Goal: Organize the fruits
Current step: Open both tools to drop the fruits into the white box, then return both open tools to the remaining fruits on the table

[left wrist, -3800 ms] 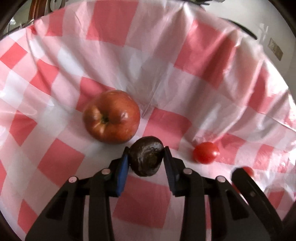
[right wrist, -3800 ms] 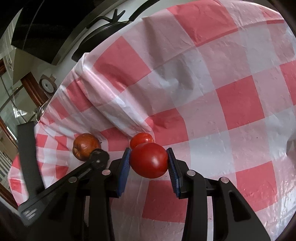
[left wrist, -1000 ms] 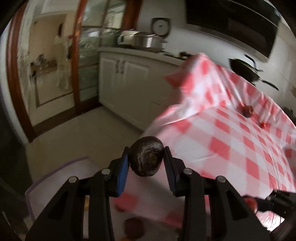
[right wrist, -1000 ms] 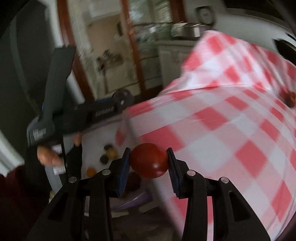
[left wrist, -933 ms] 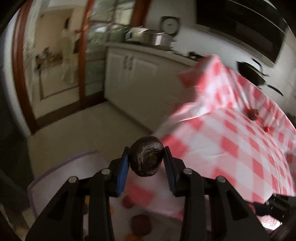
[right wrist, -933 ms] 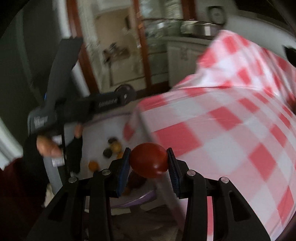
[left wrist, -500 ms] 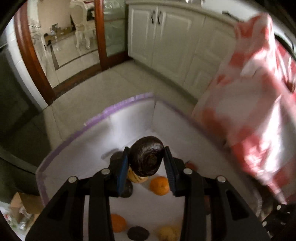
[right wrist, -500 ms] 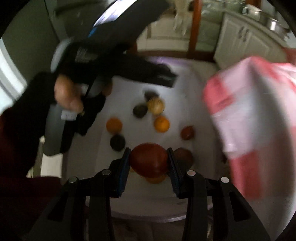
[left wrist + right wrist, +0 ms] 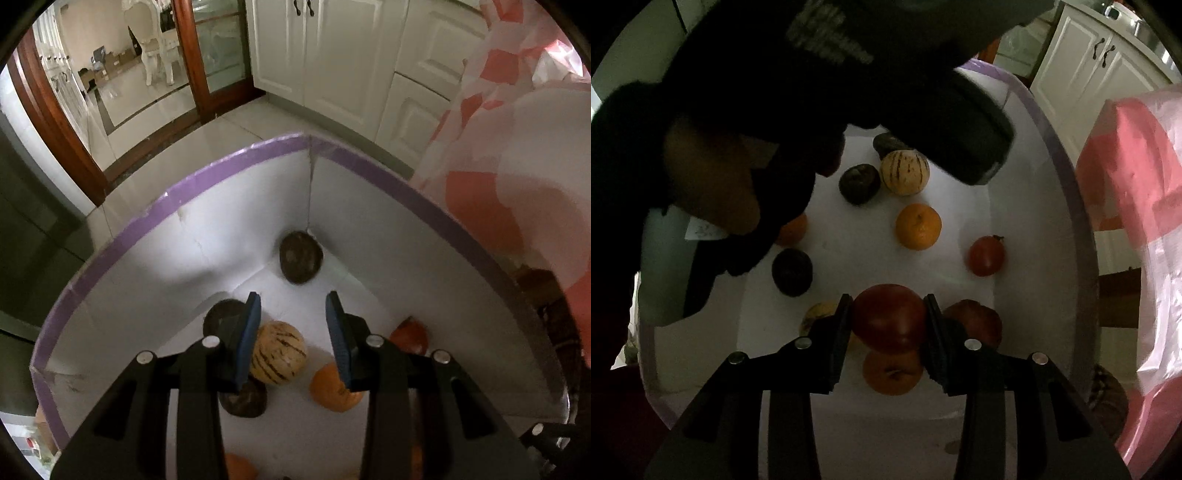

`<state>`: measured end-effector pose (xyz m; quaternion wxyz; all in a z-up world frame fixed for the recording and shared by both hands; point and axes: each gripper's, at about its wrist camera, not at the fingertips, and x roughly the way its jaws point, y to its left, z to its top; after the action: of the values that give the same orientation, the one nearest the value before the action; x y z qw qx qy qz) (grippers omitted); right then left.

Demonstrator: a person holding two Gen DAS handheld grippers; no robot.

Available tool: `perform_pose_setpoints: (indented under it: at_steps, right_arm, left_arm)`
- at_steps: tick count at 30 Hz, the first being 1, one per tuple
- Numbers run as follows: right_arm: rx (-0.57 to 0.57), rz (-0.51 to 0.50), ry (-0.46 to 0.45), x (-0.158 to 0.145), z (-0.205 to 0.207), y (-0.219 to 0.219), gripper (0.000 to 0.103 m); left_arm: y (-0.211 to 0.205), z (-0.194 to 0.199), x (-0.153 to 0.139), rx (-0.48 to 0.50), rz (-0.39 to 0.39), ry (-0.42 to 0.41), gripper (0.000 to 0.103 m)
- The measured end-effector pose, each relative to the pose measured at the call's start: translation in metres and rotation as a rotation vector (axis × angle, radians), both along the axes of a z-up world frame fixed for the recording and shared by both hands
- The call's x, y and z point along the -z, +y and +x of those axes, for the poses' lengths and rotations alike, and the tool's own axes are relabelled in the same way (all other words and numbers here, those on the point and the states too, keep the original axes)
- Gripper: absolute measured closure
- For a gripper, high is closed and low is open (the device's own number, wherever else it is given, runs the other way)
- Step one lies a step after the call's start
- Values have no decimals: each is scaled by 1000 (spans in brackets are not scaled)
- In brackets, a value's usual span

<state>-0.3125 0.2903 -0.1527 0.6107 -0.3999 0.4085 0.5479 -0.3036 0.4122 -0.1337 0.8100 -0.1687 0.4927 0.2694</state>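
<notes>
My left gripper (image 9: 293,334) is open and empty above a white box with a purple rim (image 9: 229,162). The dark avocado (image 9: 300,262) lies in the box's far corner. Below the gripper lie a striped yellow melon (image 9: 279,352), an orange (image 9: 332,387) and other dark fruits (image 9: 221,319). My right gripper (image 9: 887,325) is shut on a red tomato (image 9: 888,317) and holds it over the same box (image 9: 1067,206). The left gripper's body (image 9: 886,66) hangs over the box in the right wrist view.
In the right wrist view the box holds an orange (image 9: 918,226), a small red fruit (image 9: 985,255), dark fruits (image 9: 792,271) and a striped melon (image 9: 904,171). The red checked tablecloth (image 9: 517,184) hangs at the right. White cabinets (image 9: 351,55) stand behind.
My left gripper has opened and the avocado has dropped into the box's far corner. The right gripper has come lower over the box, tomato still held.
</notes>
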Motion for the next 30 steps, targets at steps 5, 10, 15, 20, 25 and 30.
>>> perform_pose_setpoints:
  at_steps: [5,10,15,20,25,30]
  right_arm:
    - [28,29,6,-9,4,-6,44]
    - [23,149,71,-49,7,-32,36]
    - [34,321,156,-109,17,-70,28]
    - [88,471,80,-165,34,-119,26]
    - [225,608,9,-205,64,-181,20]
    - [415,732,-55,-222,96,-255,16]
  left_arm:
    - [1,-5,2,-25,-53,-28,46]
    - [0,-9,-6,-57,-45,-55,27]
    - [8,-21,-33,-107,-6,-141,18]
    - [5,-25,-67,-148,62,-258,10]
    - [-27,-14,-115,-96,182,-375,2]
    - [-78,12,-171,73,249,-477,2]
